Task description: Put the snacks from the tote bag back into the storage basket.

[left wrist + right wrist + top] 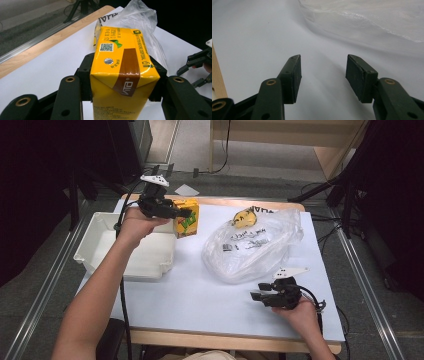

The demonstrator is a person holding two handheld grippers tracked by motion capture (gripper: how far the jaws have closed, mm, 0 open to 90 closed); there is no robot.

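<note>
A yellow drink carton point(186, 218) point(122, 72) with a brown stripe is held upright above the far left part of the white table point(200, 295). My left gripper point(181, 213) point(122, 77) is shut on its two sides. A clear plastic bag point(255, 245) point(140, 17) point(372, 20) lies at the table's middle right, with a yellow item point(245, 218) at its far end. My right gripper point(256, 296) point(323, 75) hovers open over the white surface near the front right, just short of the bag's near edge, with nothing between its jaws.
A white tray point(100, 240) sits at the table's left edge, beneath my left forearm. Black stands and cables surround the table, and a wooden bench point(280, 135) stands beyond the far edge. The table's wooden rim point(225, 340) runs along the front.
</note>
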